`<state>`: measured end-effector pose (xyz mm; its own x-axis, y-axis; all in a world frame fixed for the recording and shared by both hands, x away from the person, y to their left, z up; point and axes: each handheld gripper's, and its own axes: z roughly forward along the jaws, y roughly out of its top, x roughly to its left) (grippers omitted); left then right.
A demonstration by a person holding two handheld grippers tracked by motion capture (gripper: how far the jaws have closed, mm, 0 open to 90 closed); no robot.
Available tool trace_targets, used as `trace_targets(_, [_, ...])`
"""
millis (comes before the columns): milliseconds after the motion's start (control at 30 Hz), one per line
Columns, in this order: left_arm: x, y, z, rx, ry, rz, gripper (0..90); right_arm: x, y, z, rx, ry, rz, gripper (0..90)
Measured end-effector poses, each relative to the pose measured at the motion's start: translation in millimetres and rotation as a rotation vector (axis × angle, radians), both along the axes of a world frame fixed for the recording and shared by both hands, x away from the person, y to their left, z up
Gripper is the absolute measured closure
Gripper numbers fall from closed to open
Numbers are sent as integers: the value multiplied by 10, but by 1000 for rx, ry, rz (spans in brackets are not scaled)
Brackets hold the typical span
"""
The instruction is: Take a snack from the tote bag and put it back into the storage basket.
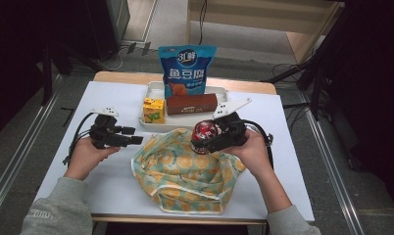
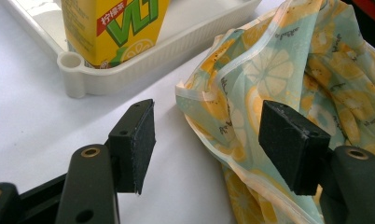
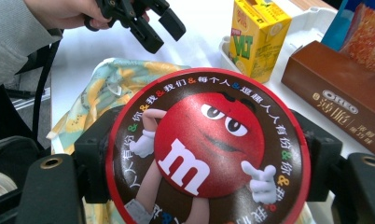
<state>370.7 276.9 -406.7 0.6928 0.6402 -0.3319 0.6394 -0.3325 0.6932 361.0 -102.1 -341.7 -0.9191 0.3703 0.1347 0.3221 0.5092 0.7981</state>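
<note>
A: Right gripper?
B: Clamped on the round M&M's tin, one jaw each side of it. Tin is held over the far edge of the lemon-print bag, about 1 o'clock from the bag's middle.
A: Left gripper?
B: Jaws apart, nothing between them, just beside the bag's edge at its 10 o'clock.
A: What's around?
B: White tray at 12 o'clock from the bag, close behind the tin. In it: yellow drink carton on the left, brown Oreo box beside it, blue snack pouch upright behind.
A: Anything in the way?
B: Tray rim and Oreo box sit right behind the tin.
A: Open room?
B: Bare white table at 9 o'clock around the left hand and at 3 o'clock past the right hand. Bag nearly reaches the near edge at 6 o'clock.
</note>
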Motion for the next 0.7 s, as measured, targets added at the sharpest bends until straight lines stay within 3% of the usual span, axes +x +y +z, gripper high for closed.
trace_targets(700, [-10,0,12,-3,-11,-3,366,158,49,162,20,-9,9,258])
